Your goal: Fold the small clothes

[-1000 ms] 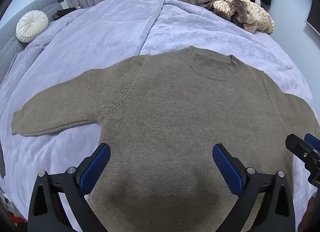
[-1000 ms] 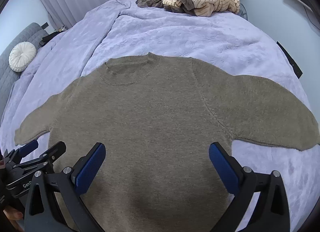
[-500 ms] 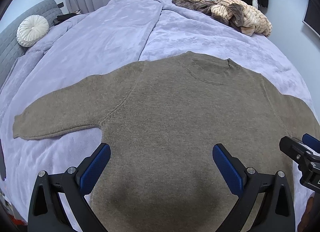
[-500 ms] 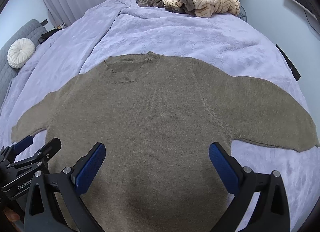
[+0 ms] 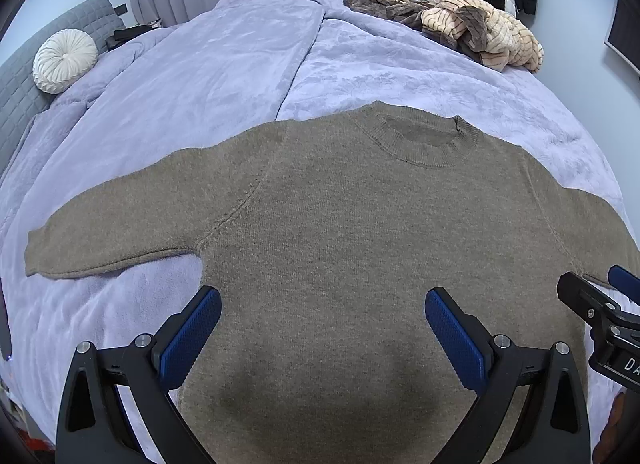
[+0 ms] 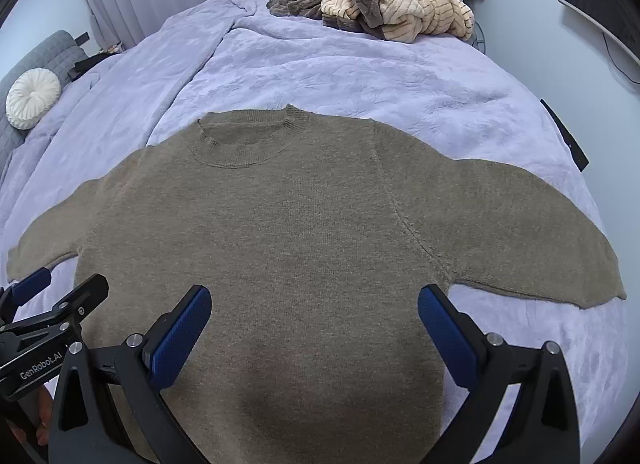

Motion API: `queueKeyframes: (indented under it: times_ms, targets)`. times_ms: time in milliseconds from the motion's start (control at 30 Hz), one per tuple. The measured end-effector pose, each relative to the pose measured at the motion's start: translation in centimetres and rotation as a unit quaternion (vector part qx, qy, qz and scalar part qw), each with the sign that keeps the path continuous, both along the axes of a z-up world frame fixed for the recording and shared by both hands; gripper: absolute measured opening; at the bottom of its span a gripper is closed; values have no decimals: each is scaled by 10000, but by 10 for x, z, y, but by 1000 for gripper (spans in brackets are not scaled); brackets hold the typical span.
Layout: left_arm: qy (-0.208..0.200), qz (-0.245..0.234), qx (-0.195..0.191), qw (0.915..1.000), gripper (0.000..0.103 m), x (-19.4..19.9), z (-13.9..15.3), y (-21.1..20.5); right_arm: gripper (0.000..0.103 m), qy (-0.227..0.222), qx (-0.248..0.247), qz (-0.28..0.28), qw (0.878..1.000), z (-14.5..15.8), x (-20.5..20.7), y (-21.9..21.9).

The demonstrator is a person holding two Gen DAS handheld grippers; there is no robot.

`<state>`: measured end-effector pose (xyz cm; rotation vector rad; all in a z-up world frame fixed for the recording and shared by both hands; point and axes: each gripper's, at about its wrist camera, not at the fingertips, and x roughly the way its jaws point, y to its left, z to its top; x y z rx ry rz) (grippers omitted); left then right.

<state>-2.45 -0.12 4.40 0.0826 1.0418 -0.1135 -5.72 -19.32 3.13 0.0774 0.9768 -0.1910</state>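
The sweater [image 5: 360, 232] lies flat and face-up on the near half of the bed [image 5: 208, 76], neck far, both sleeves spread out to left and right; no fold shows yet, so all the folding seems left to do. The left gripper [image 5: 322, 324] and right gripper [image 6: 314, 322] hang over its near part, fingers spread wide, holding nothing; the hem is out of view, so whether it is straight I cannot tell; a clothes pile [image 6: 380, 4] waits at the far right.
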Motion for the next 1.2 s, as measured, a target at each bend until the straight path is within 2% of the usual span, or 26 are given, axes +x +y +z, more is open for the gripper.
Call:
queueKeyframes:
  times_ms: [1200]
  targets:
    - [69,-36,-24,10000,102,6,-6,1,103,13,-101,10,9999,0,1,7]
